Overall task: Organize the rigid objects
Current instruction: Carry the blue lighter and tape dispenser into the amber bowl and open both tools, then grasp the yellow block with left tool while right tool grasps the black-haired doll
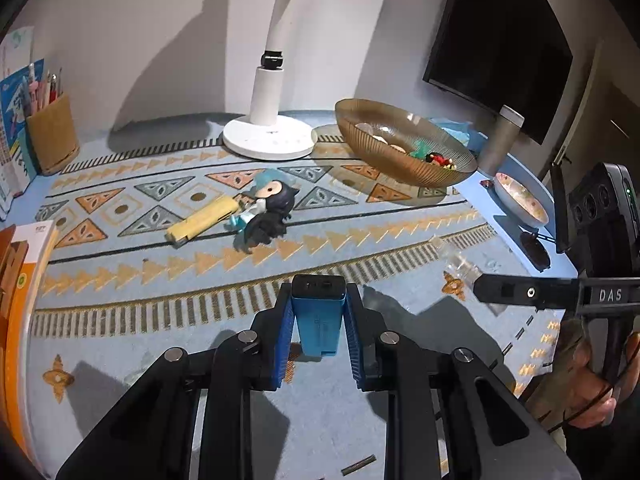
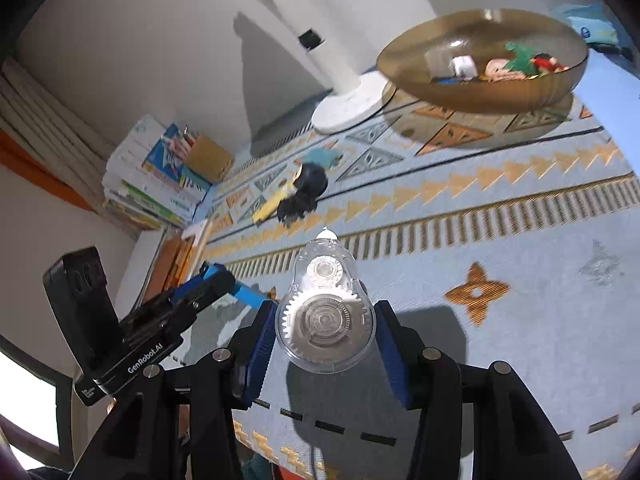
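Observation:
My left gripper (image 1: 319,312) is shut on a blue rectangular device (image 1: 319,320) held above the patterned cloth; it shows in the right wrist view (image 2: 248,295) too. My right gripper (image 2: 326,320) is shut on a clear plastic correction-tape dispenser (image 2: 326,312), also seen in the left wrist view (image 1: 460,264). A brown glass bowl (image 1: 404,142) (image 2: 484,88) at the back right holds small toys. A doll figure (image 1: 266,210) (image 2: 304,192) and a yellow bar (image 1: 202,220) (image 2: 270,206) lie mid-table.
A white lamp base (image 1: 268,138) stands behind the doll. A pen holder (image 1: 52,132) and books (image 2: 148,176) are at the far left. A small pink dish (image 1: 520,200) and a grey cylinder (image 1: 500,140) sit at the right edge, below a monitor (image 1: 500,40).

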A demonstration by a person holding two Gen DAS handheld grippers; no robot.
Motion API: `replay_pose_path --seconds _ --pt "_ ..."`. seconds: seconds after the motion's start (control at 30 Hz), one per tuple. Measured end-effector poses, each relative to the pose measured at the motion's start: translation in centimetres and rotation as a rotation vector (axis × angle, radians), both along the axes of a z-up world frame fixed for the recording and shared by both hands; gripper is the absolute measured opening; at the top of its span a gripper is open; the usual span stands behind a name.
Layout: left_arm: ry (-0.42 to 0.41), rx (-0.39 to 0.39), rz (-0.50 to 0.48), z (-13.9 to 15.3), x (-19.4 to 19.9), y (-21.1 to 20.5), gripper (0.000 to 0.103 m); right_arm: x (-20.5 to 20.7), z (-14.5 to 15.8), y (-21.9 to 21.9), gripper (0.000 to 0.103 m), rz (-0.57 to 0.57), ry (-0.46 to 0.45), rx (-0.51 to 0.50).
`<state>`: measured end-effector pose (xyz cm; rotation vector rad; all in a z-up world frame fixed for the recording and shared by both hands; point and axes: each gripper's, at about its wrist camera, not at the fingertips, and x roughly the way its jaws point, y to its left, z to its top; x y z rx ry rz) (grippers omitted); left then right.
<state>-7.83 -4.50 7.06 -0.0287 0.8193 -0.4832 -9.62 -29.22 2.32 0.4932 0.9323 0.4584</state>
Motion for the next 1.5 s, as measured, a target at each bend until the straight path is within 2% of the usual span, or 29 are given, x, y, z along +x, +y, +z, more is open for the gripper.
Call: replay_pose_path --seconds 0.17,0.3,0.4,0.53,0.7,0.8,0.87,0.97,1.1,1.27,1.3,1.33,1.37,1.4,1.5 --pt "-0.031 -0.014 -0.019 1.6 0.4 -1.1 0.021 -0.2 1.3 -1.9 0.048 -0.037 -0.036 0.01" --pt "-0.092 -0.014 -0.056 4.4 1.5 -3.2 0.021 -0.4 4.0 -3.8 0.048 -0.082 -0.112 -0.025" --pt "-0.158 -0.017 -0.089 7.0 2.7 -5.1 0.021 -0.3 7.1 -5.6 0.048 -0.132 -0.19 -0.099" --pt "-0.236 -0.022 -0.126 10.2 4.7 -8.2 0.021 0.7 11.3 -8.5 0.048 -0.254 -0.285 -0.234" --pt "-0.282 -0.059 -0.154 12.7 8.1 -12.1 0.021 3.4 13.6 -11.6 0.048 -0.367 -0.317 -0.334" --pt "-0.247 -0.09 -0.159 12.2 10.6 -14.0 0.021 6.4 13.3 -12.2 0.048 -0.374 -0.271 -0.39" --pt "-0.199 -0.098 -0.159 11.0 12.4 -15.0 0.021 8.7 12.1 -12.3 0.048 -0.346 -0.216 -0.409" --pt "-0.131 -0.074 -0.149 8.1 14.4 -16.6 0.021 10.9 9.9 -12.0 0.048 -0.292 -0.147 -0.425" --pt "-0.078 -0.051 -0.156 5.3 15.5 -17.8 0.021 12.4 7.3 -12.0 0.048 -0.273 -0.09 -0.474" --pt "-0.05 0.015 -0.153 3.8 16.6 -19.4 0.022 14.2 5.2 -13.2 0.048 -0.286 0.007 -0.425" --pt "-0.057 0.028 -0.144 3.9 16.6 -19.5 0.035 14.5 5.0 -13.5 0.049 -0.29 0.016 -0.408" --pt "-0.059 0.031 -0.142 4.1 16.7 -19.5 0.048 14.6 5.0 -13.7 0.058 -0.295 0.019 -0.402" --pt "-0.065 0.025 -0.142 4.4 16.6 -19.4 0.055 14.6 5.0 -13.9 0.068 -0.309 0.02 -0.398" --pt "-0.078 0.021 -0.136 4.9 16.4 -19.2 0.066 14.4 5.3 -14.2 0.068 -0.325 0.011 -0.389" --pt "-0.128 0.018 -0.128 6.2 15.4 -17.9 0.067 13.3 6.2 -14.7 0.068 -0.341 -0.028 -0.331"
